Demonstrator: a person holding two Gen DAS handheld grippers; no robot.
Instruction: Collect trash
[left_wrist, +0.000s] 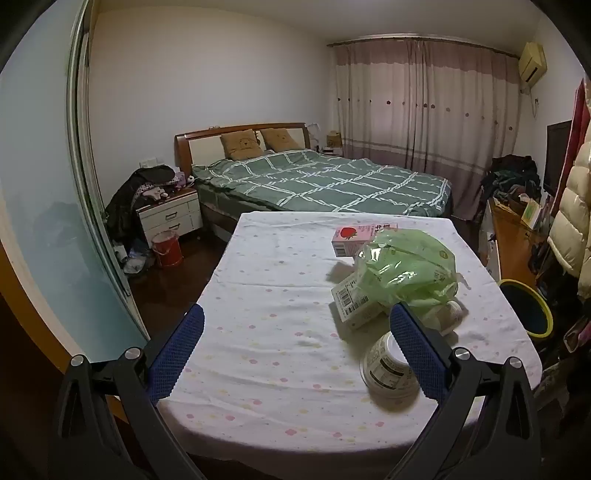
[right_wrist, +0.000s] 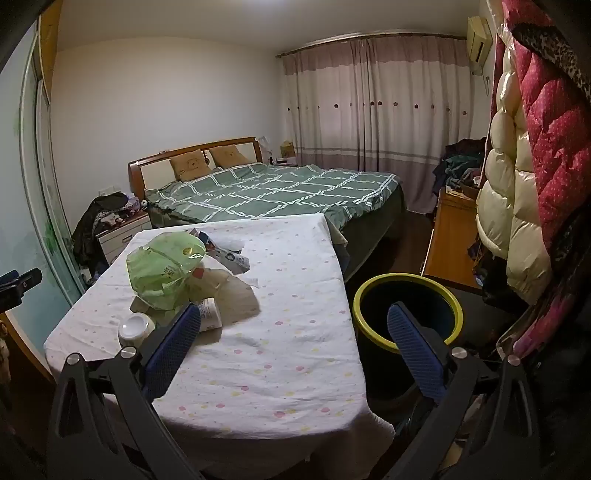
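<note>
Trash lies on a table with a white dotted cloth (left_wrist: 280, 295). There is a crumpled green plastic bag (left_wrist: 406, 264), a pink strawberry carton (left_wrist: 354, 236), a white barcoded carton (left_wrist: 354, 304) and a white cup (left_wrist: 388, 363) on its side. My left gripper (left_wrist: 295, 314) is open and empty above the near table edge, left of the pile. My right gripper (right_wrist: 293, 314) is open and empty, between the pile and the bin. The green bag (right_wrist: 164, 267), the cup (right_wrist: 136, 328) and a small bottle (right_wrist: 210, 314) show at left. A dark bin with a yellow rim (right_wrist: 406, 314) stands right of the table.
A bed with a green checked cover (left_wrist: 321, 181) lies behind the table. A nightstand (left_wrist: 170, 214) piled with clothes and a red bucket (left_wrist: 168, 249) stand at left. Coats (right_wrist: 524, 166) hang at right above a wooden desk (right_wrist: 450, 236). The bin also shows in the left wrist view (left_wrist: 528, 308).
</note>
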